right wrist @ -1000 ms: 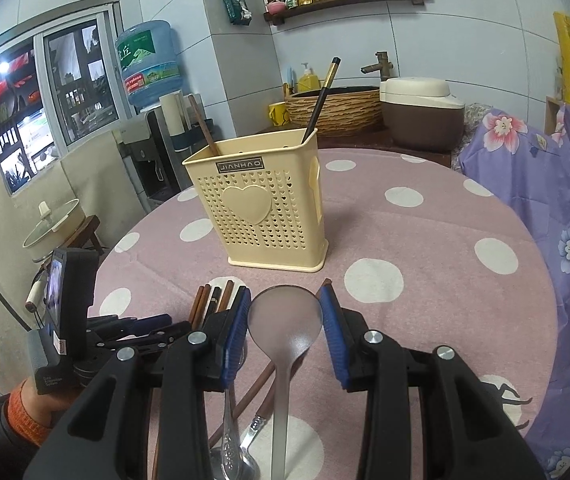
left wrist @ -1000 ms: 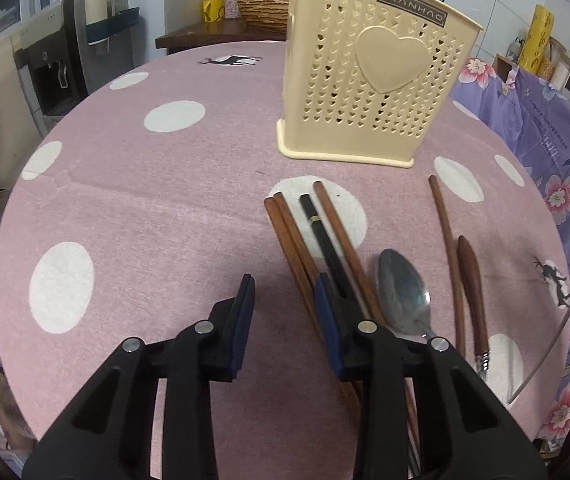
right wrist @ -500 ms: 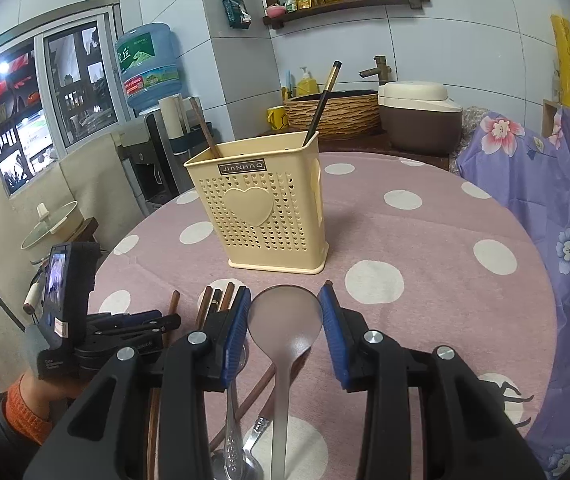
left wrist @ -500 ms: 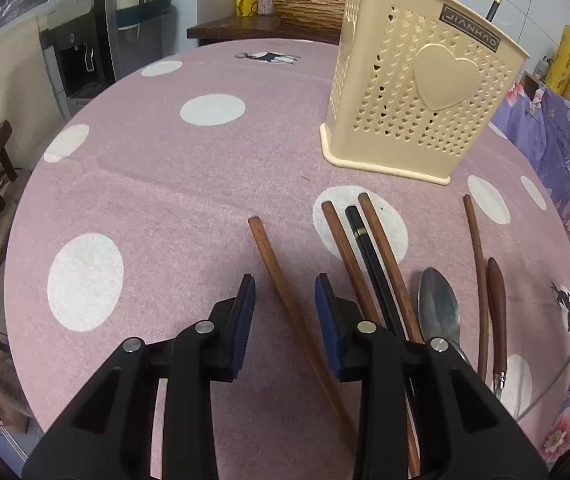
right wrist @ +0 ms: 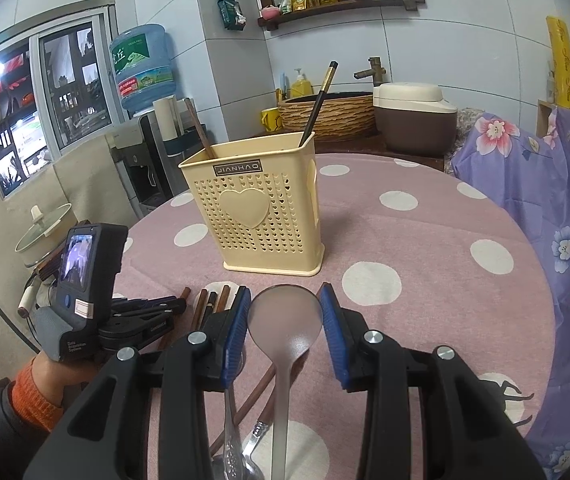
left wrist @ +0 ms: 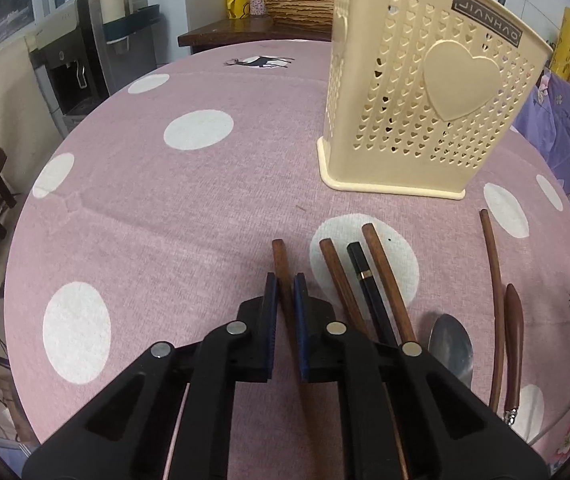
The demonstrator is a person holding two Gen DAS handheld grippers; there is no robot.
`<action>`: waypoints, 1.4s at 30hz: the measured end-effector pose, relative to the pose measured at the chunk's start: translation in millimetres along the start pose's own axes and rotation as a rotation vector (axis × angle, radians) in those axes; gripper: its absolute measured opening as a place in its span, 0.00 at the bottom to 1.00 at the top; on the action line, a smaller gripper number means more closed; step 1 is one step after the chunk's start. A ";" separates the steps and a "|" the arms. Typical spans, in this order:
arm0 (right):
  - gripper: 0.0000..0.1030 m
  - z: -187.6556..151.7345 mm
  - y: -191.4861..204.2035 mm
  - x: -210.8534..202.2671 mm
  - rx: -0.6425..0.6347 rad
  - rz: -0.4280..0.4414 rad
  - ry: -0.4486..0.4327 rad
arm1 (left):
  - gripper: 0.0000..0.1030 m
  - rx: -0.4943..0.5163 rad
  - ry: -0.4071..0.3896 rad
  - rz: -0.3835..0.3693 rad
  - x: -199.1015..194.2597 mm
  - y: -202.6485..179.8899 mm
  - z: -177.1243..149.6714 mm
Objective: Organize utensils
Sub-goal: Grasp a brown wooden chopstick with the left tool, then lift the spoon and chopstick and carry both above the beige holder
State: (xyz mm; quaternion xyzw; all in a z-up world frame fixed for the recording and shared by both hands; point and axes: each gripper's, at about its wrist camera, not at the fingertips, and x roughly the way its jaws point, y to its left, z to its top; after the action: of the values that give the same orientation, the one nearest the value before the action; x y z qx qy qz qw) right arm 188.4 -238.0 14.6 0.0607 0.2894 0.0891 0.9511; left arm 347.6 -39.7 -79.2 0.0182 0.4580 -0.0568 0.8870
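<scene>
Pink polka-dot tablecloth (left wrist: 165, 216) carries a cream perforated plastic utensil basket (left wrist: 425, 112). Just before it, the left gripper (left wrist: 283, 292) has now narrowed its jaws onto one brown wooden chopstick (left wrist: 281, 264), ready for lifting. The right gripper (right wrist: 285, 312), jaws wide, hovers around a grey spoon (right wrist: 285, 320).

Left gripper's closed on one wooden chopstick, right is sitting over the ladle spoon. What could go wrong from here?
1. The left gripper pinches the wooden chopstick near one end, so the long rest may swing on lifting and could knock the chopsticks beside it.
2. The cream utensil holder looks light; a slanted insertion could tip or push it.
3. The right gripper is open around the ladle spoon; whether it is gripped further back is hidden.
</scene>
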 end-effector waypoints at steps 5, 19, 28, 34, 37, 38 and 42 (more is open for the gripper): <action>0.36 -0.5 1.5 0.0 -0.003 -0.001 0.000 | 0.08 0.011 0.011 0.004 0.6 -1.1 1.1; 0.36 -2.5 2.4 0.1 0.003 -0.008 -0.005 | 0.07 0.048 -0.006 0.007 -1.6 -7.8 -3.1; 0.36 0.8 -1.5 -4.1 0.008 -0.013 -0.026 | 0.07 -0.001 -0.172 -0.079 -60.0 6.9 24.3; 0.36 8.1 -1.8 -11.2 0.003 -0.015 -0.052 | 0.07 -0.001 -0.337 -0.089 -124.5 18.4 46.3; 0.36 12.4 -3.4 -14.6 0.002 -0.013 -0.066 | 0.07 -0.011 -0.398 -0.092 -147.6 23.8 50.8; 0.36 14.3 -3.8 -14.7 -0.001 -0.012 -0.067 | 0.07 -0.017 -0.411 -0.097 -152.3 25.4 51.4; 0.36 18.5 -4.0 -12.6 -0.014 -0.015 -0.065 | 0.07 -0.028 -0.438 -0.097 -161.6 29.8 52.8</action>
State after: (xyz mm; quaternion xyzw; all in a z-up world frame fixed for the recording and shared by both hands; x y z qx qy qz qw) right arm 189.0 -245.7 36.0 0.0546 0.2581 0.0818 0.9611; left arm 301.1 -0.9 82.5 -0.0291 0.2557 -0.0954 0.9616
